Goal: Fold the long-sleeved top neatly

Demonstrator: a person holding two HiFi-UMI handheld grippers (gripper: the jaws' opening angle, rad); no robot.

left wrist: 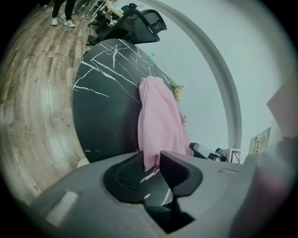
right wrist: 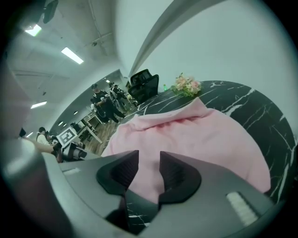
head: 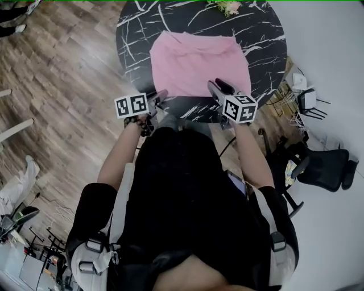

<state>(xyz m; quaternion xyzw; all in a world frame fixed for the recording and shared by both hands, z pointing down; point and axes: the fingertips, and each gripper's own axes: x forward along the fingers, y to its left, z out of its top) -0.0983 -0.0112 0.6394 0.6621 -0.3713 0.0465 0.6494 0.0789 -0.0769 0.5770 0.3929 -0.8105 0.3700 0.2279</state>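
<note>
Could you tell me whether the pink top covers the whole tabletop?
No, in the head view the pink top lies in the middle and the black table shows bare on both sides of it.

The left tool [head: 161, 96] and right tool [head: 218, 85] cover near corners of the top [head: 199, 59]; flowers [head: 227, 7] are cropped.
</note>
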